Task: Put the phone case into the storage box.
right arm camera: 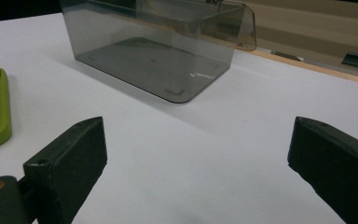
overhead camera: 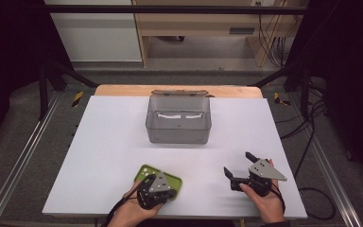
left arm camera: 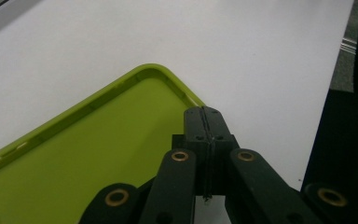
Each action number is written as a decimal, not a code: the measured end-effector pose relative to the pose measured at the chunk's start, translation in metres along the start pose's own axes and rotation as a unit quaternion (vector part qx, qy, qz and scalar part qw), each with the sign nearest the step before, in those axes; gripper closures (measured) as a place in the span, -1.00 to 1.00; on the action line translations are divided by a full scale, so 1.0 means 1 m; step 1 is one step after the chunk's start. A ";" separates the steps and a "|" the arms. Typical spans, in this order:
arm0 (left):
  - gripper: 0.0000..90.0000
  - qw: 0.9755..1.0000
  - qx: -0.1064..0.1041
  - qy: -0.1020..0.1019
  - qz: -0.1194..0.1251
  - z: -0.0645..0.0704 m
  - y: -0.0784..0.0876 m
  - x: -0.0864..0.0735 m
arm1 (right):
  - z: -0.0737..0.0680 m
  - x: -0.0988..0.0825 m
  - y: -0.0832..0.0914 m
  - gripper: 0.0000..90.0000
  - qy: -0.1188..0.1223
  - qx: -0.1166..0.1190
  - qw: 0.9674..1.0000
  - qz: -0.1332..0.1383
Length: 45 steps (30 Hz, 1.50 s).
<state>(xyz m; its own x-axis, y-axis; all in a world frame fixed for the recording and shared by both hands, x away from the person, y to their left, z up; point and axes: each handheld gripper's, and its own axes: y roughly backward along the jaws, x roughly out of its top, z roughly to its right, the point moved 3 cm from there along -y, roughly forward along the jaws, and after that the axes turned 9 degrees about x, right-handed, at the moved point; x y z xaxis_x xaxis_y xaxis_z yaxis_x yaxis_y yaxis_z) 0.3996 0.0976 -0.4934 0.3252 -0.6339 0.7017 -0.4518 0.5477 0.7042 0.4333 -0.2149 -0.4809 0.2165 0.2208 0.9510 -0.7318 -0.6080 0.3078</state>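
Green phone case (overhead camera: 166,180) lay on the table, left gripper (left arm camera: 204,114) clamped on its rim, right gripper (overhead camera: 238,166) open, smoky bin (overhead camera: 178,119) unfilled.

phone case (left arm camera: 74,154): green, looked like soft plastic or rubber, smooth with a slight sheen along the rim
box (overhead camera: 178,120): clear smoke-grey plastic, glossy, light glinted on its walls
table (overhead camera: 108,142): white top, matt and smooth; bare pale wood showed at the far edge
left gripper (left arm camera: 204,119): black matt plastic, brass-coloured rivets
right gripper (right arm camera: 196,158): black matt pads, faintly grainy
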 end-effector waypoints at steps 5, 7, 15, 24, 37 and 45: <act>1.00 1.000 0.012 0.011 0.025 -0.004 0.005 -0.002 | -0.001 0.002 0.002 -0.88 -0.001 0.001 1.000 0.011; 1.00 0.998 0.021 0.023 0.047 -0.008 0.010 -0.003 | -0.001 0.002 0.001 -0.88 -0.002 0.002 1.000 0.009; 1.00 0.985 0.102 0.077 0.119 -0.043 0.042 -0.012 | -0.002 0.002 0.001 -0.88 -0.009 0.009 1.000 0.008; 1.00 0.943 0.219 0.181 0.171 -0.085 0.092 -0.056 | -0.009 0.005 0.000 -0.87 -0.027 0.023 0.999 0.005; 0.97 0.911 0.290 0.192 0.221 -0.110 0.127 -0.087 | -0.044 0.028 -0.025 -0.86 -0.007 0.066 0.996 -0.066; 0.53 0.902 0.304 0.177 0.252 -0.110 0.129 -0.084 | -0.073 0.048 -0.045 -0.85 0.034 0.099 0.988 -0.110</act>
<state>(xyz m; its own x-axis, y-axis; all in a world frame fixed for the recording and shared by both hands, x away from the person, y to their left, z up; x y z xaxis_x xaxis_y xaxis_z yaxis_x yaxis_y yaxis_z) 0.4051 0.2817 -0.4494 0.1479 -0.1162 0.9822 -0.9528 0.2497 0.1730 0.4293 -0.1212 -0.4518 0.3064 0.4109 0.8587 -0.5296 -0.6760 0.5124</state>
